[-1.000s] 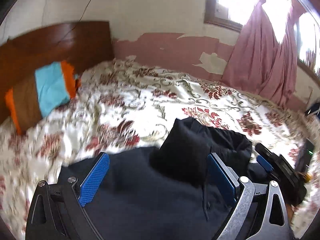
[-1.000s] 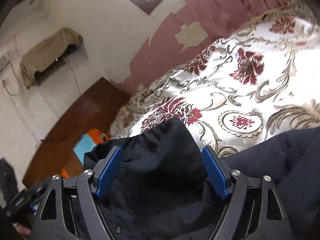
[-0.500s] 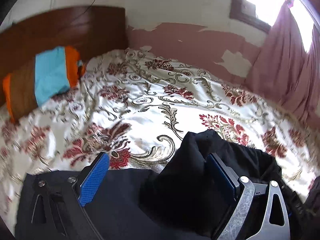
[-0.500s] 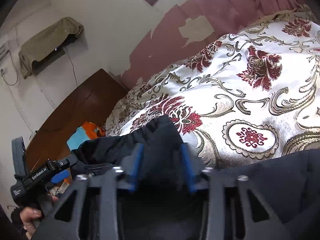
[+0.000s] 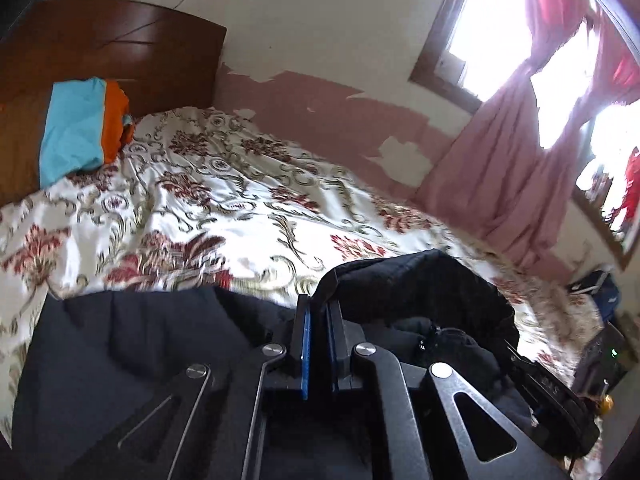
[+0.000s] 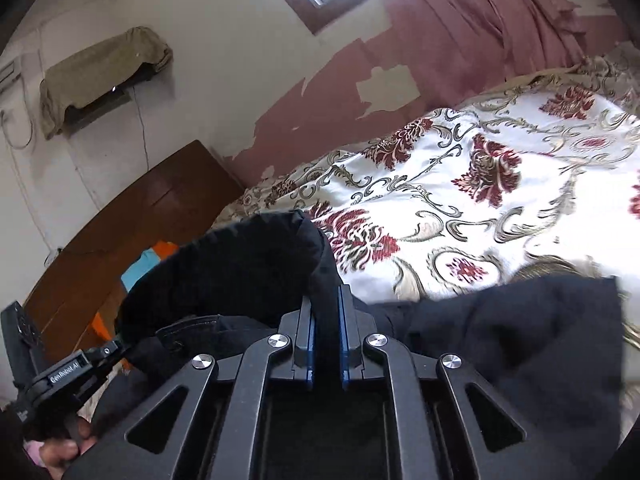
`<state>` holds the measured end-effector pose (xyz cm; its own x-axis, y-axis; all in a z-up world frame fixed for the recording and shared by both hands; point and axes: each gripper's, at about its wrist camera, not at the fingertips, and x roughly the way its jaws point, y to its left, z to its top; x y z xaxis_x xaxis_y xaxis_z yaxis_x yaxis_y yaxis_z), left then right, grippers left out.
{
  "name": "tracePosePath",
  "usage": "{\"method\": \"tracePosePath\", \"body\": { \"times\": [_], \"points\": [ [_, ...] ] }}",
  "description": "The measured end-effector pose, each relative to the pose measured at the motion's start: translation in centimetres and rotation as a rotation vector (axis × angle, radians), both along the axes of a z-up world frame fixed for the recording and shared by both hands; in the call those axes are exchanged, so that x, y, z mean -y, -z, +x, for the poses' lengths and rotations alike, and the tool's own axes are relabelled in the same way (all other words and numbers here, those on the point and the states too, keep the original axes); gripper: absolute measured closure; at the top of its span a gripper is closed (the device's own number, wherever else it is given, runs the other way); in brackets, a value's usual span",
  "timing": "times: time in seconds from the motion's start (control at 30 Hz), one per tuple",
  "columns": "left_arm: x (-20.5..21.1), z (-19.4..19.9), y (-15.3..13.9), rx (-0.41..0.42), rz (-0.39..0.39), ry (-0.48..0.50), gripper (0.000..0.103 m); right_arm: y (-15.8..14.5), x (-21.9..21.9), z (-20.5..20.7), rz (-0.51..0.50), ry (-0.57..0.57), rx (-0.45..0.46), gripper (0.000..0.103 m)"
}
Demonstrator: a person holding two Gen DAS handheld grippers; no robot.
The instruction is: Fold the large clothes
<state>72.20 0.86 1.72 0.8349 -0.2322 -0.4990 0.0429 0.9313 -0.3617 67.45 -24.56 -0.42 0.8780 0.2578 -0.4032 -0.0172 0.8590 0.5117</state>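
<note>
Both grippers just clamped down: left gripper (image 5: 318, 312) and right gripper (image 6: 325, 308) each pinch a fold of the bulky black padded jacket (image 5: 132, 344), lower frame on the floral bedspread (image 5: 224, 200).

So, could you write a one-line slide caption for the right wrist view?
Right tongs shut on a fold of the dark garment above the floral bedspread.

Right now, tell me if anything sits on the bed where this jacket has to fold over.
Nothing visible does. The left gripper and right gripper have just closed on the dark jacket; the floral bedspread beyond looks bare.
</note>
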Motion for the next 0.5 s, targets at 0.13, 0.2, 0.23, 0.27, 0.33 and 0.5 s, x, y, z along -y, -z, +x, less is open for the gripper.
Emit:
{"method": "tracePosePath", "body": {
  "times": [0.13, 0.2, 0.23, 0.27, 0.33, 0.5],
  "points": [
    [-1.5, -3.5, 1.3, -0.004, -0.062, 0.044, 0.097, 0.2, -0.6, -4.6, -0.091, 0.0, -0.035, 0.097],
    [-1.8, -4.7, 1.9, -0.01, -0.069, 0.061, 0.097, 1.2, -0.2, -6.7, -0.086, 0.0, -0.059, 0.097],
    [-1.7, -5.2, 2.4, -0.019, -0.06, 0.071, 0.097, 1.8, 0.1, -7.4, -0.071, 0.002, -0.069, 0.097],
    [-1.4, -5.7, 2.9, -0.031, -0.046, 0.076, 0.097, 2.5, 0.6, -7.9, -0.051, 0.004, -0.084, 0.097],
    [-0.7, -6.2, 3.8, -0.057, 0.0, 0.086, 0.097, 4.1, 1.5, -7.9, -0.011, 0.001, -0.118, 0.097],
    [0.5, -6.2, 5.3, -0.087, 0.092, 0.073, 0.097, 4.4, 3.3, -7.7, 0.09, -0.046, -0.103, 0.097]
  ]
}}
